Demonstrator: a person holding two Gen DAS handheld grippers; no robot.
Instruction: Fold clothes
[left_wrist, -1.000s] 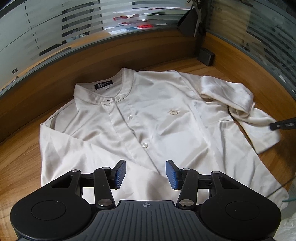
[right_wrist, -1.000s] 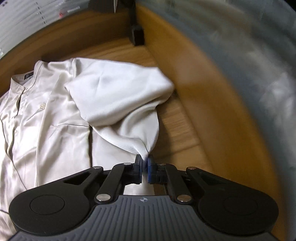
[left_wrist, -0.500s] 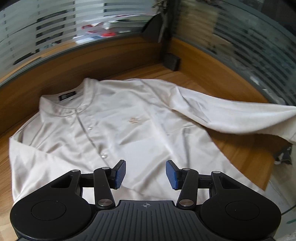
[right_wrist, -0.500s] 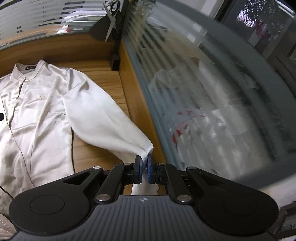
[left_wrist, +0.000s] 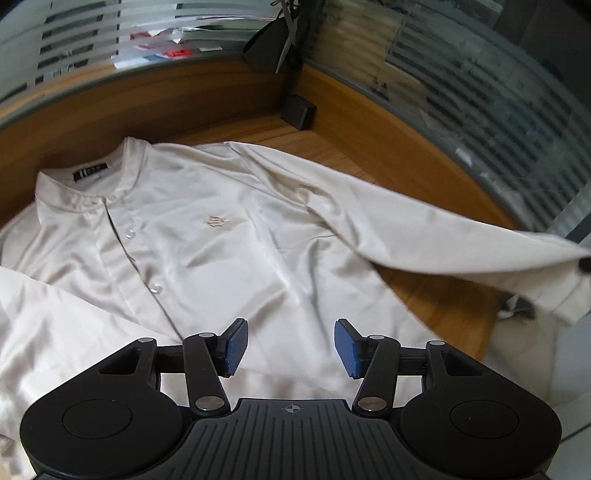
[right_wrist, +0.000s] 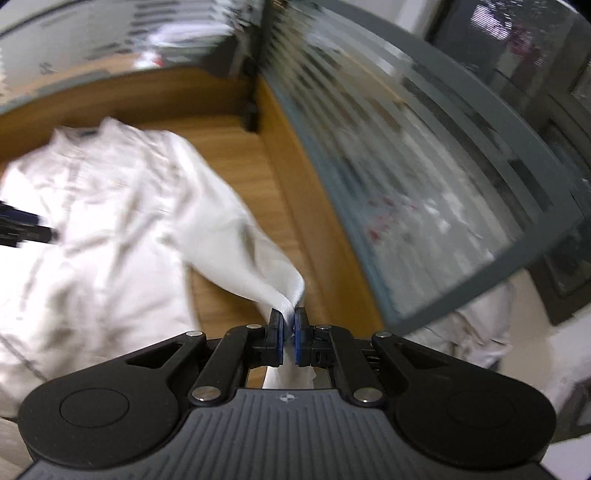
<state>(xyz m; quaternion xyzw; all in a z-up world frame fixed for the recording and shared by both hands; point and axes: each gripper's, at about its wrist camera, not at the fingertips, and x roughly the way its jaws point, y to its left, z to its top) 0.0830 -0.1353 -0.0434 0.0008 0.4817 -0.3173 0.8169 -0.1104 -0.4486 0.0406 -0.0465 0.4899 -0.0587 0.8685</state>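
A cream button-up shirt (left_wrist: 207, 236) lies face up on the wooden desk (left_wrist: 332, 151), collar at the far left. My left gripper (left_wrist: 290, 347) is open and empty, hovering over the shirt's lower front. My right gripper (right_wrist: 289, 338) is shut on the cuff of the shirt's sleeve (right_wrist: 236, 243) and holds it stretched out to the right, off the desk. That sleeve (left_wrist: 424, 225) shows taut in the left wrist view. The shirt body (right_wrist: 92, 221) is blurred in the right wrist view.
Wooden partition walls topped with frosted striped glass (left_wrist: 461, 92) enclose the desk at the back and right. A small black box (left_wrist: 298, 110) sits in the far corner. A dark lamp-like object (left_wrist: 269, 48) hangs above it. The left gripper's tip (right_wrist: 26, 230) shows at left.
My right gripper has pulled the sleeve from folded over the shirt out to the right, so it is stretched straight. The left gripper stays open over the lower front.
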